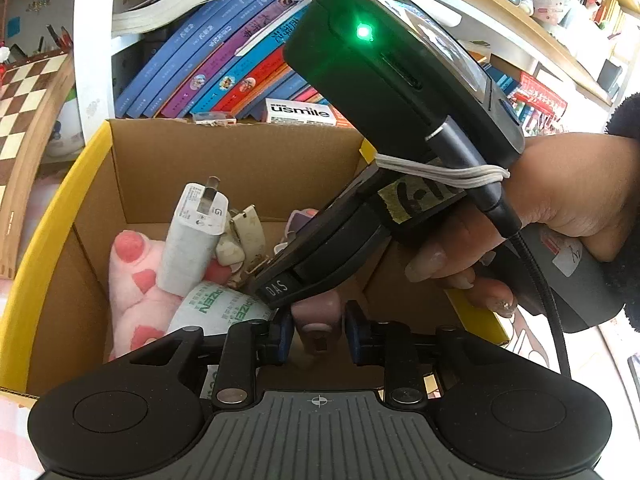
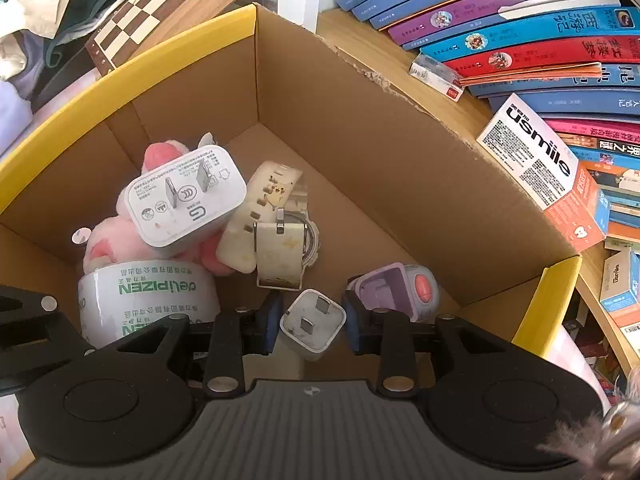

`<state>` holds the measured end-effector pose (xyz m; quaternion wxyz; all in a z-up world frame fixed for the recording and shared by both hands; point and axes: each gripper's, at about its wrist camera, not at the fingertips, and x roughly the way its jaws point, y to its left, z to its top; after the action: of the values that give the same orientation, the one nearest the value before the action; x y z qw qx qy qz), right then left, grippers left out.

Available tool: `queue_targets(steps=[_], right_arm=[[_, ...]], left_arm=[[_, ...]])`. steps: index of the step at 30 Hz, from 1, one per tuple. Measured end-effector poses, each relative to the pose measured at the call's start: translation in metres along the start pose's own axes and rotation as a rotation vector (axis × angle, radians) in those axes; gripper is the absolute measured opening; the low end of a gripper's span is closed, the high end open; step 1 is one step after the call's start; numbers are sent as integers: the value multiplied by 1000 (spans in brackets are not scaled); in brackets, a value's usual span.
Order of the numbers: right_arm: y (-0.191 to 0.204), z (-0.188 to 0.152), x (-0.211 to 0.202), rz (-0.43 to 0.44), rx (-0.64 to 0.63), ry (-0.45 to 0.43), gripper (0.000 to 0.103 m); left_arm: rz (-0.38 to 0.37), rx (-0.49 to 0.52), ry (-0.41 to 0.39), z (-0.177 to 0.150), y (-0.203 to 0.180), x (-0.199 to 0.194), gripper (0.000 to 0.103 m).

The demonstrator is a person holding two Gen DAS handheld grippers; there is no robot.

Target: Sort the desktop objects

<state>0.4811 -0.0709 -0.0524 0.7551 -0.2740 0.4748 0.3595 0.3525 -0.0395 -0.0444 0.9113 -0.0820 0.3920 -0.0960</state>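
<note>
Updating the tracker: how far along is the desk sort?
Done: big charger, watch, tape roll, pink plush and purple cube lie in the box. In hand: right gripper holds a small white plug over it; left gripper has a pinkish item between its jaws. Remaining: releasing both.

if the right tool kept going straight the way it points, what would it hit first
Probably the cardboard box floor. The right tool points steeply down into the box with a small white charger between its pads, so that charger would likely land first on bare cardboard beside the purple gadget. Depth is hard to judge.
</note>
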Motion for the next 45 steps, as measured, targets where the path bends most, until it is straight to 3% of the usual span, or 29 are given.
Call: queue_targets(steps=[3,7,15,29,45], right_arm=[[0,0,-2,-3,12,-13,40],[1,0,-10,-8,19,-31,44],[3,-6,-48,-26,53,-112,54],[18,-47,-123,-72,190,-253,57],[97,-131,-195,-88,296,-390,57]], left_arm=[[-3,7,-3,-1,-2,-4,42],[-5,19,-16,-1,-7,-14,47],[-12,52,-71,-2,-20,-43,71],[19,105,-132,-18,-17,-108,80],[111,88,-156,-66,19,-182,87]])
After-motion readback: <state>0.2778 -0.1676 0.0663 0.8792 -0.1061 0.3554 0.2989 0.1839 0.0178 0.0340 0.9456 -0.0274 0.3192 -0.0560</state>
